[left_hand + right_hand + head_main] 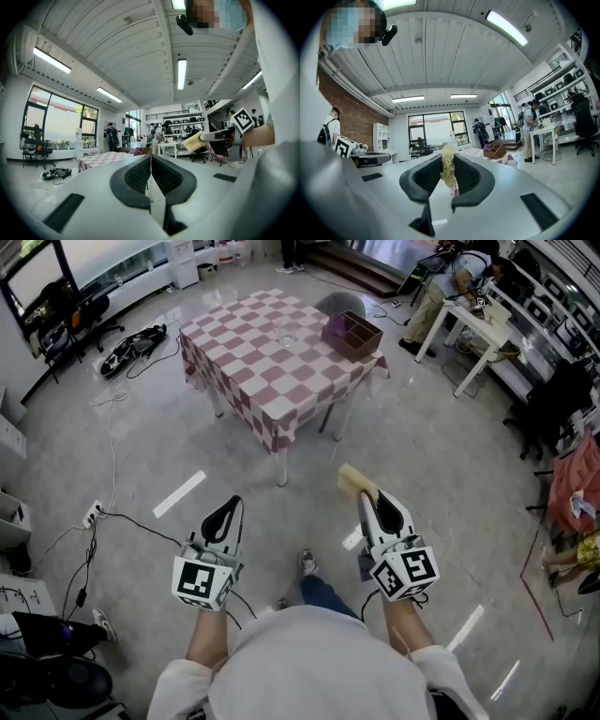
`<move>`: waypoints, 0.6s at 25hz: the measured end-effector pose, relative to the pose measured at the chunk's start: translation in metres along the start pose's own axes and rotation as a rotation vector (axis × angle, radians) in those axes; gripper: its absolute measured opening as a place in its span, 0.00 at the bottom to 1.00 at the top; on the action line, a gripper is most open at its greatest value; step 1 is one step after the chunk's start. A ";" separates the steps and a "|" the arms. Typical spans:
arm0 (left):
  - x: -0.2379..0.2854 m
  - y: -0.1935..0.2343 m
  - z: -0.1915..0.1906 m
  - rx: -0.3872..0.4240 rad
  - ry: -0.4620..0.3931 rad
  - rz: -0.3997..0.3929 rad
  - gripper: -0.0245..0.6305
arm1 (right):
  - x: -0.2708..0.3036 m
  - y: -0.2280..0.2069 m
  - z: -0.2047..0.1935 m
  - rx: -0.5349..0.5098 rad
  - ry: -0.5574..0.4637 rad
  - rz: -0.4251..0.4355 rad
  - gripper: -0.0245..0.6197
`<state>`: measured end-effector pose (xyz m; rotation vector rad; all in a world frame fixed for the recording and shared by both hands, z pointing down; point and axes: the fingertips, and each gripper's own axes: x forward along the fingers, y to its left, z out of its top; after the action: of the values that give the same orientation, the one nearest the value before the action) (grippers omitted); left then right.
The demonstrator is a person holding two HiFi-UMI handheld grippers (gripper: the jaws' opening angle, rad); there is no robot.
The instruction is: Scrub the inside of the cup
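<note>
Plainly, the cup [285, 338] is nowhere near the fingers: it is a faint clear shape on the table [246, 390], well ahead of both grippers and out of reach. It looks like thin clear glass or plastic, so probably light, stiff, slippery when wet and easy to tip. I would take it low round the outer wall with the free gripper. The left gripper [232, 505] is closed on nothing, its pads touching. The right gripper [371, 495] pinches a yellow sponge [448, 169], soft and fibrous, which sticks out beyond its tips. Just right of the cup, equally far ahead, stands a divided box [364, 341]. What the box holds cannot be told, nor whether the cup holds anything.
</note>
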<state>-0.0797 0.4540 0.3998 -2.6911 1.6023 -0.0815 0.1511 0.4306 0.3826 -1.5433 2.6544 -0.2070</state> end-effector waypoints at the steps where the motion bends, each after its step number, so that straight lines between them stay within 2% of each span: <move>1: 0.007 0.005 0.000 0.003 0.003 0.007 0.09 | 0.008 -0.004 -0.001 0.004 0.000 0.007 0.17; 15: 0.123 0.056 0.010 0.015 0.025 0.101 0.09 | 0.130 -0.086 0.008 0.041 0.009 0.095 0.17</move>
<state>-0.0699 0.3191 0.3927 -2.6028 1.7335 -0.1262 0.1618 0.2752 0.3889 -1.4037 2.7043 -0.2620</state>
